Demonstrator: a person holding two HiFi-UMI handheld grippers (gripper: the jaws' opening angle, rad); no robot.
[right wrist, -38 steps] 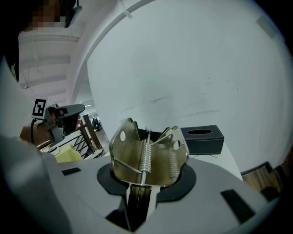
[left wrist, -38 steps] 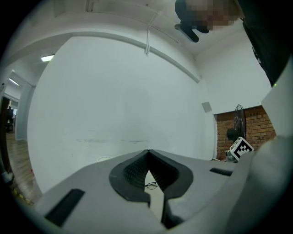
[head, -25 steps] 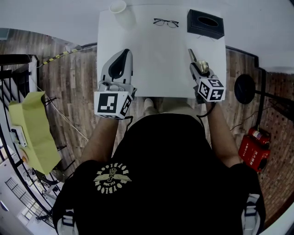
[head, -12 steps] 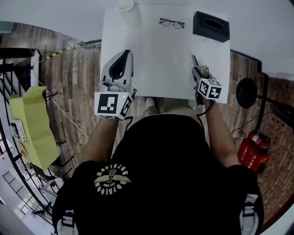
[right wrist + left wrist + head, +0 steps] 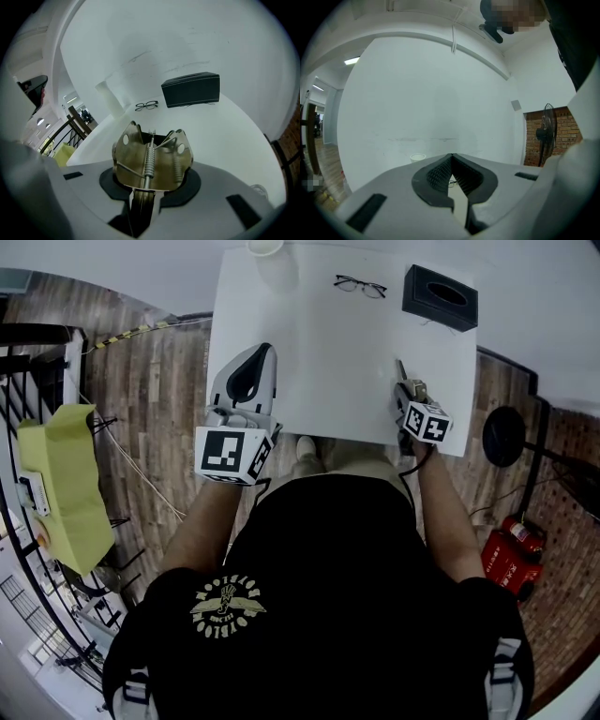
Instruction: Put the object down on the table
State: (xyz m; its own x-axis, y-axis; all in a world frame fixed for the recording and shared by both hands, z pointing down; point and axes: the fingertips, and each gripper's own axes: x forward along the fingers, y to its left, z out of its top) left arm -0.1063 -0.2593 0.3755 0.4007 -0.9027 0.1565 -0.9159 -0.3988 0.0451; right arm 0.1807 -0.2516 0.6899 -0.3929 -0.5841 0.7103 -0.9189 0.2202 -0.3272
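Note:
In the right gripper view a brass-coloured metal spring clip stands between the jaws of my right gripper, which is shut on it. The head view shows that gripper low over the near right part of the white table, with the clip at its tip. Whether the clip touches the tabletop I cannot tell. My left gripper hovers over the table's near left edge. Its jaws are shut with nothing between them.
At the back of the table lie a pair of glasses, a black tissue box and a white cup. On the wooden floor are a round black stand base, a red canister and a yellow sheet.
My right gripper has sunk toward the tabletop with the clip still in it and looks smaller from above. The left gripper has hardly moved.

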